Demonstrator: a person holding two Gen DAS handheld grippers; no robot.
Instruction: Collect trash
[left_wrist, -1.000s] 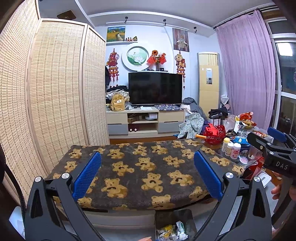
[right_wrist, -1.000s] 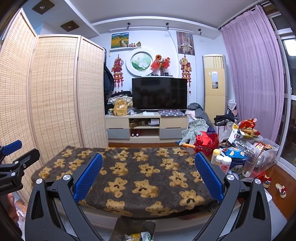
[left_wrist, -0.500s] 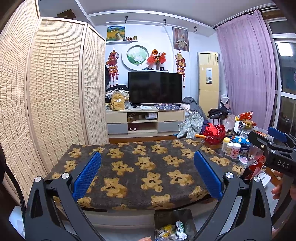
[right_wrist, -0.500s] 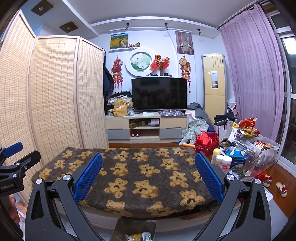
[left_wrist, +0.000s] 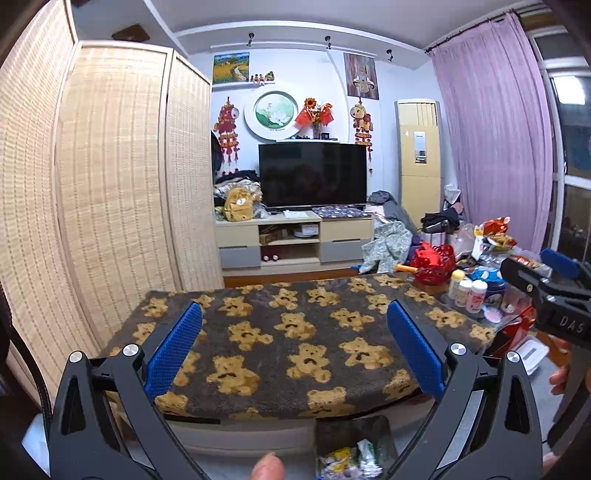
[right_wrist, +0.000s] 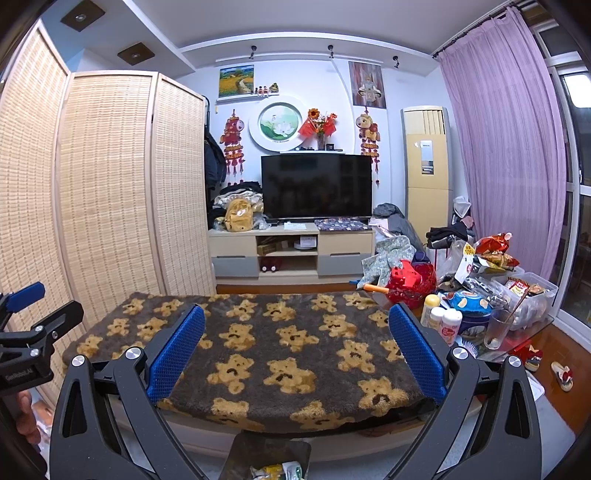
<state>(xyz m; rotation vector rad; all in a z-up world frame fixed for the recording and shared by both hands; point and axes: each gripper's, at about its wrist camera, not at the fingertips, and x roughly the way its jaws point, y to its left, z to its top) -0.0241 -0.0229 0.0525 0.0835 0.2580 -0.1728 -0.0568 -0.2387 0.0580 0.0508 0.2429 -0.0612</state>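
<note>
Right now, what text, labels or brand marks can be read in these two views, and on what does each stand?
"DAS": white letters on the right gripper's black body, cut by the frame edge.
"GenRobot.AI": small print on the left gripper's black body, barely legible.
Snack bags, bottle labels, air conditioner panel: too small or blurred.

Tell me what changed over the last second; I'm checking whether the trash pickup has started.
Almost nothing. Both views drifted only slightly. The left gripper and right gripper stay open and empty above the teddy-bear blanket. Nothing was gripped or released. The trash bin with wrappers inside stays on the floor in front of the table, and the bottles stand as before.
</note>
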